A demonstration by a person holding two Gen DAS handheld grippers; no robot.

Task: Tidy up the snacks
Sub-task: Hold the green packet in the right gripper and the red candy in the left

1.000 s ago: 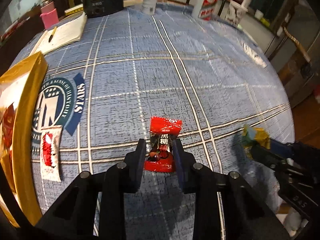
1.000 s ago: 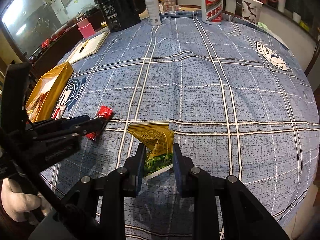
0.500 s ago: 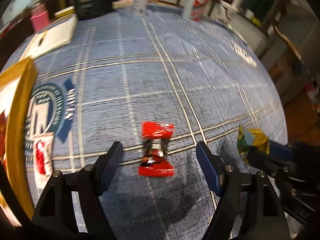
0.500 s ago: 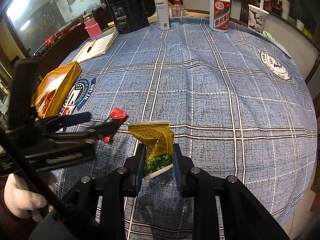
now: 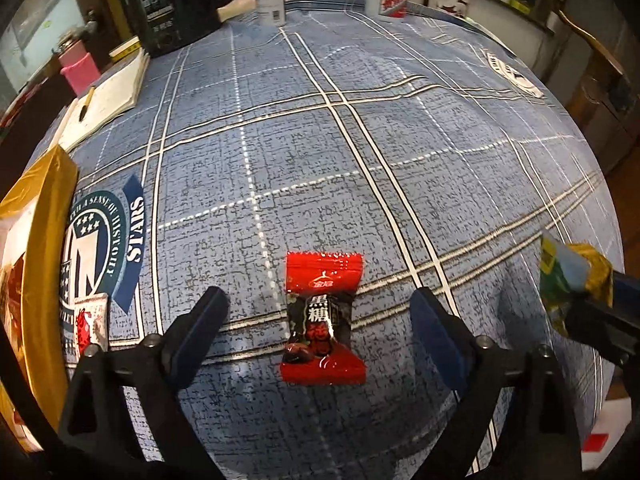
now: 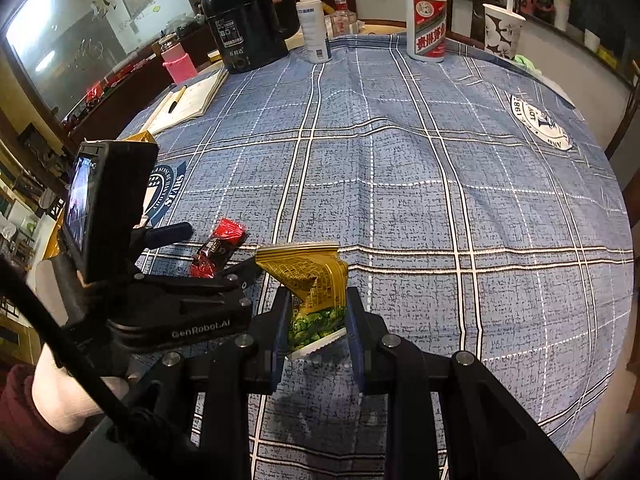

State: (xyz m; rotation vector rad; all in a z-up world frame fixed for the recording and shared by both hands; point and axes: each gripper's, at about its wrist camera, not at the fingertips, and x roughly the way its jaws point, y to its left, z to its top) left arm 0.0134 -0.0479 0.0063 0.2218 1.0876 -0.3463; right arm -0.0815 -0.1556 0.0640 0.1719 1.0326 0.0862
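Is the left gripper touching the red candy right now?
Apart. The left wrist view shows the left gripper opening, bare tablecloth visible between each finger and the red candy.

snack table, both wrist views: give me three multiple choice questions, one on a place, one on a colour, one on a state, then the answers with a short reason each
1. Where is the red candy packet?
A. lying on the tablecloth between the left gripper's fingers
B. inside the yellow bag
C. beside the black kettle

2. What colour is the tablecloth?
A. green with dots
B. blue with white and dark lines
C. plain red

3. What is the right gripper doing?
A. open over the bare cloth
B. shut on the notebook
C. shut on the green and gold snack packet

Answers:
1 A: the packet lies flat on the cloth, and the left gripper has a finger on either side, neither touching it as the jaws open.
2 B: the left wrist view shows blue fabric crossed by white and dark lines.
3 C: both pads press the packet's sides in the right wrist view.
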